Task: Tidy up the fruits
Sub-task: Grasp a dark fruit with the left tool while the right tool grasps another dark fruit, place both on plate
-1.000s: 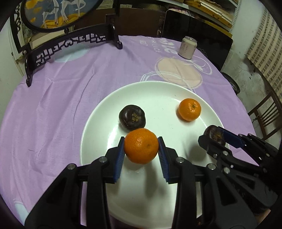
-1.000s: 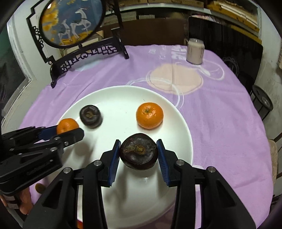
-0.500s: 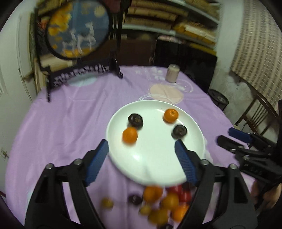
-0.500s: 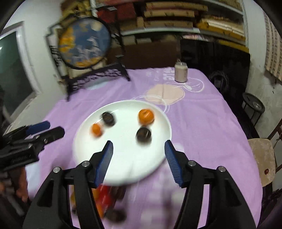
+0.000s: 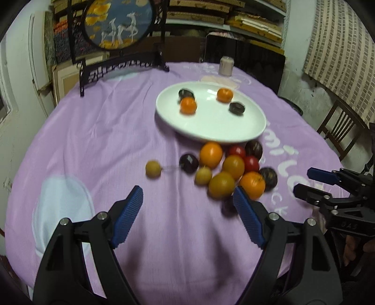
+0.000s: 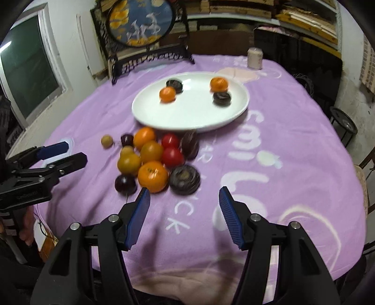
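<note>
Reaching into the tight heap of round orange, red and dark fruits with either wide-open, empty left gripper or right gripper could nudge neighbours rolling across the purple tablecloth.

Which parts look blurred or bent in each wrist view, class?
Left wrist view: the fruit pile is motion-smeared, the blue fingers sharper, the wall bowed by the fisheye. Right wrist view: the white plate rim is soft, the room edges curve.

Home dining room: purple tablecloth, decorative screen, cluttered shelves, wooden chair.
</note>
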A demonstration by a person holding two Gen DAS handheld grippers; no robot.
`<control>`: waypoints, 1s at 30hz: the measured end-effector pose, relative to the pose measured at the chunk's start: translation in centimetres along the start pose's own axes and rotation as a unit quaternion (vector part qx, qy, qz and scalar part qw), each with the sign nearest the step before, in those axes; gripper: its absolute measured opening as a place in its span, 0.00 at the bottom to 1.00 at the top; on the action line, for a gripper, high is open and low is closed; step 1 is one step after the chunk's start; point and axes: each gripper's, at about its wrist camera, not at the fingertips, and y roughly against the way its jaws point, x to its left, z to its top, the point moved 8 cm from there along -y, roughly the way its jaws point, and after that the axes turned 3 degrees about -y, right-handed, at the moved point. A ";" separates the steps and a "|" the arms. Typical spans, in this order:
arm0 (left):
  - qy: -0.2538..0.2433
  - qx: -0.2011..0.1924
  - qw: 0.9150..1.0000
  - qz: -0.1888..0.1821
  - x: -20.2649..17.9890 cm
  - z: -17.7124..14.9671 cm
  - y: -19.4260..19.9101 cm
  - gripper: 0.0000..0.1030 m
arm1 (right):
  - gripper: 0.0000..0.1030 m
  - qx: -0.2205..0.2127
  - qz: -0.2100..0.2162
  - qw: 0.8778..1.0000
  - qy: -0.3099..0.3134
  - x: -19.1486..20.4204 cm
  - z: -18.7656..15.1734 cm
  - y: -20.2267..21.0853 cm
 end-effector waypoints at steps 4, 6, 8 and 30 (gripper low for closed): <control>0.011 0.019 1.000 -0.007 0.5 -1.3 -0.3 0.79 | 0.60 0.015 -0.036 0.999 0.017 -0.4 -0.6 -2.5; 0.013 0.023 1.000 -0.007 0.6 -1.6 -0.4 0.79 | 0.60 0.023 -0.044 0.998 0.026 -0.4 -0.8 -3.7; 0.014 0.025 1.000 -0.007 0.7 -1.8 -0.3 0.79 | 0.60 0.030 -0.045 0.998 0.033 -0.3 -0.7 -5.0; -0.040 0.093 0.994 -0.044 -6.7 -2.3 -6.0 0.51 | 0.39 -0.004 -0.023 0.999 -0.034 -4.7 -1.9 -0.9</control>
